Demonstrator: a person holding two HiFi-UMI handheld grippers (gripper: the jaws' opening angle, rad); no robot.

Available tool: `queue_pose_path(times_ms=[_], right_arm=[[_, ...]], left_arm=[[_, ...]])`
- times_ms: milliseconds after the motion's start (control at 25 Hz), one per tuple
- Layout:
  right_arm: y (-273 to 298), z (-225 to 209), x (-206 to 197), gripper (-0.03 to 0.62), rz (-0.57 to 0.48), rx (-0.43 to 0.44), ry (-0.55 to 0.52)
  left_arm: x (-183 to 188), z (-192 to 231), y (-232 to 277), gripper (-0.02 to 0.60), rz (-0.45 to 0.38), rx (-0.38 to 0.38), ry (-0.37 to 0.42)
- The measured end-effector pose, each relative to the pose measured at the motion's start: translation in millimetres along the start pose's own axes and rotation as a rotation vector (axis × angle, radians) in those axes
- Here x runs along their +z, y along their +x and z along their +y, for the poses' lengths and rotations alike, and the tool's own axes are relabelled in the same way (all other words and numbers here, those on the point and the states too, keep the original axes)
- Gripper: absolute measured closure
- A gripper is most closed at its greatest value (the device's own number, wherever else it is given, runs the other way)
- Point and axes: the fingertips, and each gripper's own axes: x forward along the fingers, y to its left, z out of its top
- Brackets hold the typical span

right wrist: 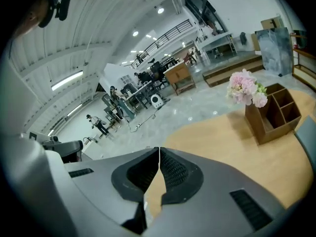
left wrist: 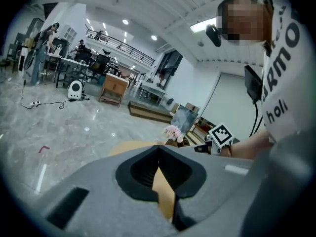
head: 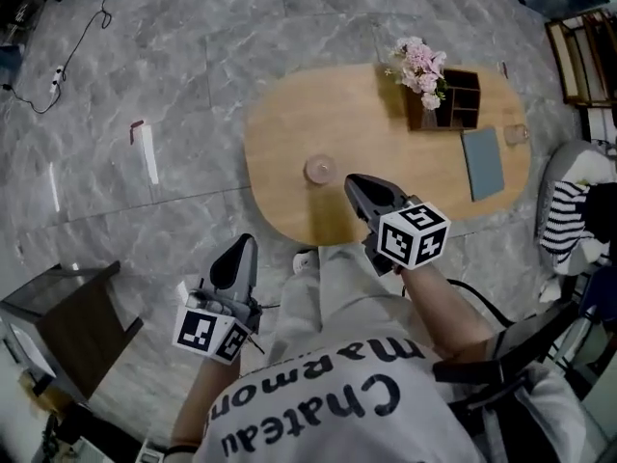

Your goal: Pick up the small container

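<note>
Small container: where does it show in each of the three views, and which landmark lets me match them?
Head view: the small container stands on the wooden table, in its near left part, just left of the right gripper.
Left gripper view: not in it.
Right gripper view: not in it.
Shared landmark: the pink flowers, seen in all three views.

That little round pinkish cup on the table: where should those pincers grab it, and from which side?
Probably across the side walls of the small container, coming in from the person's side: it stands upright, round, alone on the table. The right gripper is nearest, but its jaws are shut and must open first.
</note>
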Motion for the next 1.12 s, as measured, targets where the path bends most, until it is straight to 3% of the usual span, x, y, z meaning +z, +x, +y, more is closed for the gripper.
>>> queue_pose_path(times_ms=[160,400,440,520,800,1120], right_arm=[[34,-19,-17,0.58,0.1,0.059,-0.064],[63,-26,-44,0.573,0.169,0.175,-0.325],[68,-27,-47,0.549,0.174,0.187,-0.357],[79,-29,-54,0.438,0.191,0.212,-0.391],[112,-38,-82,0.396,0.264,0.212,-0.52],[124,-44,-87,0.404,0.226,0.195,-0.717]], left_arm=[[-21,10,35,0.568,0.073,0.02,-0.056],[-49,16,66,0.568,0.139,0.07,-0.135],[-55,18,70,0.568,0.148,0.08,-0.144],[-66,21,79,0.568,0.174,0.093,-0.152],[-82,31,89,0.568,0.221,0.152,-0.183],[-91,32,83,0.568,0.255,0.207,-0.193]])
